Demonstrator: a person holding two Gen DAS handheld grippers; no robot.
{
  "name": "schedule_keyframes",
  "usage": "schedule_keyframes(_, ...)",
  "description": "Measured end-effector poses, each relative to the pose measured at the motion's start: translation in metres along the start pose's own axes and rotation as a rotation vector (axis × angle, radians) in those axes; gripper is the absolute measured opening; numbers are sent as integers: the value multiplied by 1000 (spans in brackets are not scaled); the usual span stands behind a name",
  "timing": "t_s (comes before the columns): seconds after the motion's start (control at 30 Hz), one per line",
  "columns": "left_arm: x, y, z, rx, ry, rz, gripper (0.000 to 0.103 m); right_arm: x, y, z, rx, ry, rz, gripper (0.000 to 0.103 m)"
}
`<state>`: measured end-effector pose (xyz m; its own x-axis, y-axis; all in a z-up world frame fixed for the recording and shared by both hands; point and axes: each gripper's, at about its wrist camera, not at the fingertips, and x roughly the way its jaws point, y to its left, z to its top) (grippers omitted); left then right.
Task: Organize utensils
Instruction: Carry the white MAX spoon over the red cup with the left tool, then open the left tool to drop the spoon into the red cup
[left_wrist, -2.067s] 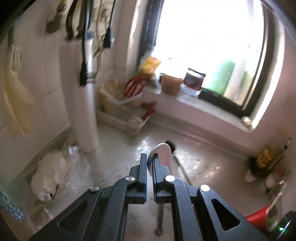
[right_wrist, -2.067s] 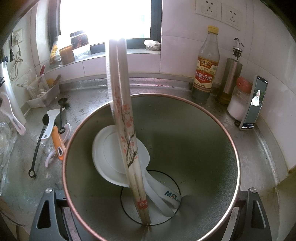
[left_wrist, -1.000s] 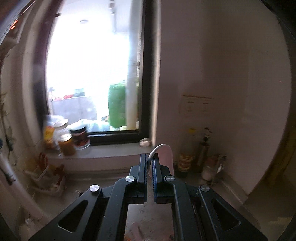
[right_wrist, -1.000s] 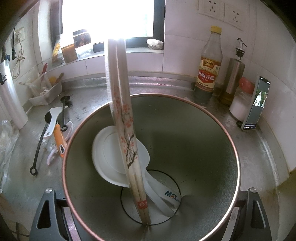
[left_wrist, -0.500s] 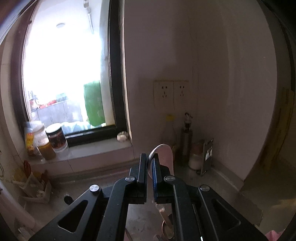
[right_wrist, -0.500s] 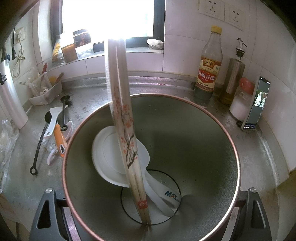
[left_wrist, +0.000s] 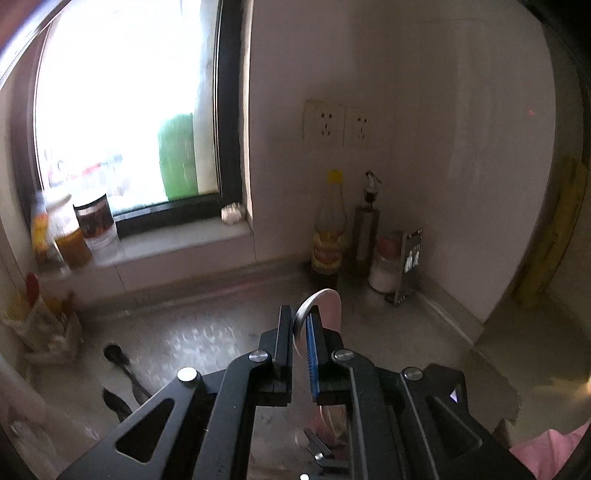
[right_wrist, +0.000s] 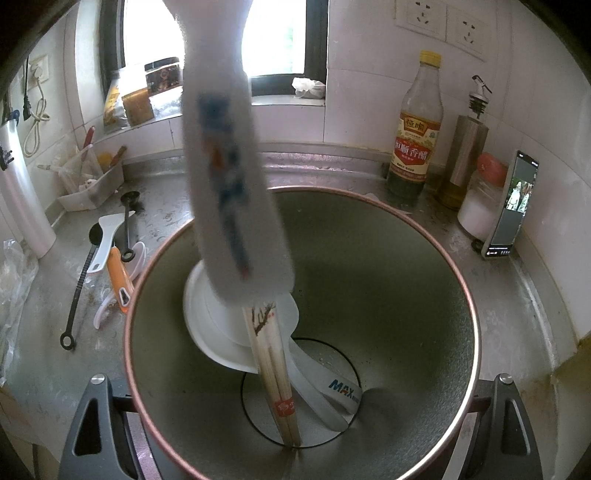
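- Left gripper (left_wrist: 300, 334): jaws narrow and just easing apart, a white spoon (left_wrist: 322, 308) between them, its handle end (right_wrist: 225, 158) hanging blurred over the pot.
- Right gripper (right_wrist: 295, 424): clamped across the metal pot (right_wrist: 406, 295).
- Pot contents: chopsticks (right_wrist: 271, 362), white rice paddle (right_wrist: 221, 325).
- Counter (right_wrist: 48, 362), left of pot: black spoon (right_wrist: 128, 225), orange peeler (right_wrist: 120, 277), white scoop (right_wrist: 107, 236).
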<state>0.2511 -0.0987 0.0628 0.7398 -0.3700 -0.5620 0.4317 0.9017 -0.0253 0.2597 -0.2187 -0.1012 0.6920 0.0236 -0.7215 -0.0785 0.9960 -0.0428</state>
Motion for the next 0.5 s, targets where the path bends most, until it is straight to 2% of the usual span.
schedule_keyframes(0.23,4,2,-10,-33,72,-39,9,0,-1,0,0,0,0,90)
schedule_keyframes(0.5,8,2,-14,-45,114,-81,11,0,0,0,-1,1,-1,90)
